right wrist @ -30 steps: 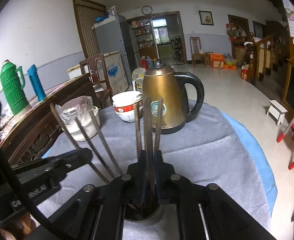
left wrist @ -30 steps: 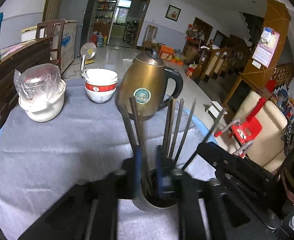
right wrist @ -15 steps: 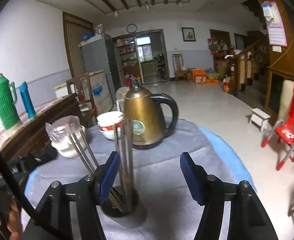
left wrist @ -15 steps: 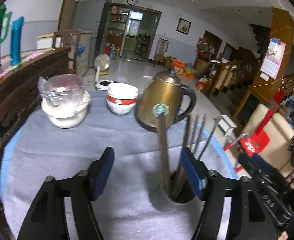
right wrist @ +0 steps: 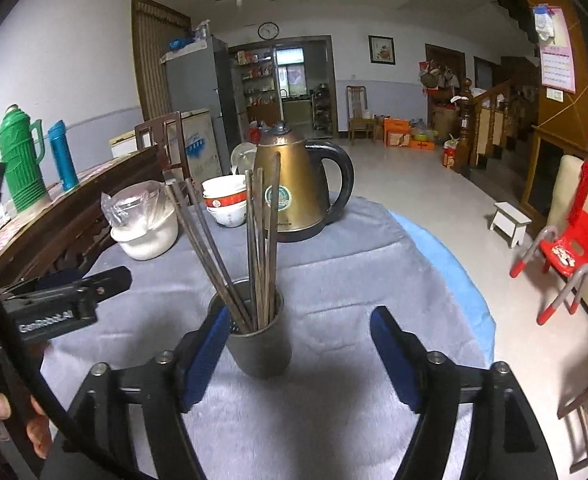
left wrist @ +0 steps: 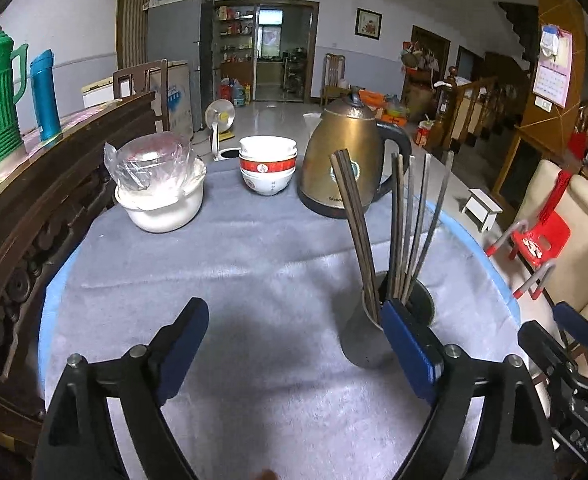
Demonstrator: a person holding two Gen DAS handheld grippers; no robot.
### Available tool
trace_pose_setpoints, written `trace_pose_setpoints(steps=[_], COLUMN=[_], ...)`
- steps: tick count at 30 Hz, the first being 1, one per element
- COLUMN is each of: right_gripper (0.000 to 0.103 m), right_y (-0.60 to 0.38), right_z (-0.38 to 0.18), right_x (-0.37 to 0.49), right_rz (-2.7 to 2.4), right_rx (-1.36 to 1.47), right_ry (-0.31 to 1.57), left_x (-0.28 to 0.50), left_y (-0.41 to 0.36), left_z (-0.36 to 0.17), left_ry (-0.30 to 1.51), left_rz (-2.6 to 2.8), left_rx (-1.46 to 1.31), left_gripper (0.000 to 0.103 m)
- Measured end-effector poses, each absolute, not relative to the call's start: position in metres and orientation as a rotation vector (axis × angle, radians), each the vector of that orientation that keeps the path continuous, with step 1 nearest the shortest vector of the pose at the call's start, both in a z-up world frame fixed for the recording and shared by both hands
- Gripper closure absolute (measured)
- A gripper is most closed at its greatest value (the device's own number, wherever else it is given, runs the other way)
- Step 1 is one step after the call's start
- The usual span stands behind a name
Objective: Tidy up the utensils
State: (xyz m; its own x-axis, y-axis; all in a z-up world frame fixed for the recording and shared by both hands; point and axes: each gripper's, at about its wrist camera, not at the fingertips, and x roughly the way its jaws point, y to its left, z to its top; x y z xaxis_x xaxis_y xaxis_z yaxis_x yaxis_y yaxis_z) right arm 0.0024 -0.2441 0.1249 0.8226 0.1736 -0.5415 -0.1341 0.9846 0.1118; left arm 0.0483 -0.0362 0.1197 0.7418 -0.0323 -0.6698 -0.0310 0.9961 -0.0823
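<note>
I see the chopsticks (right wrist: pixel 253 248) standing together in a dark metal cup (right wrist: pixel 258 342) on the grey-clothed bench (right wrist: pixel 346 276): long, slim, dark brown sticks, fanned out above the rim, some leaning left and the rest near upright. My right gripper (right wrist: pixel 296 354) is spread wide and grips nothing; the cup sits just inside its left finger. My left gripper (left wrist: pixel 294 348) is also wide apart and empty, with the cup (left wrist: pixel 368 340) just beyond its right finger and the chopsticks (left wrist: pixel 394 224) rising from it. Behind them stand a brass kettle (left wrist: pixel 344 164), stacked bowls (left wrist: pixel 267 170) and a wrapped white pot (left wrist: pixel 159 192).
</note>
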Motion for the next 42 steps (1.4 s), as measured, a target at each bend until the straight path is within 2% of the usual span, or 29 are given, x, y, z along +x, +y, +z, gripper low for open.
trace_pose_setpoints(steps=[4, 11, 42], right_gripper=[0.018, 0.018, 0.016], right_y=[-0.242, -0.238, -0.235], right_z=[0.13, 0.13, 0.139], right_x=[-0.014, -0.02, -0.024], right_rz=[0.166, 0.159, 0.218], right_rx=[0.056, 0.036, -0.004], right_ry=[0.573, 0.586, 0.549], left_x=[0.04, 0.031, 0.028], left_y=[-0.04, -0.047, -0.047], left_z=[0.122, 0.123, 0.132], left_ry=[0.733, 0.741, 0.721], left_rz=[-0.003, -0.018, -0.008], left_rx=[-0.085, -0.045, -0.036], left_gripper=[0.012, 0.005, 0.003])
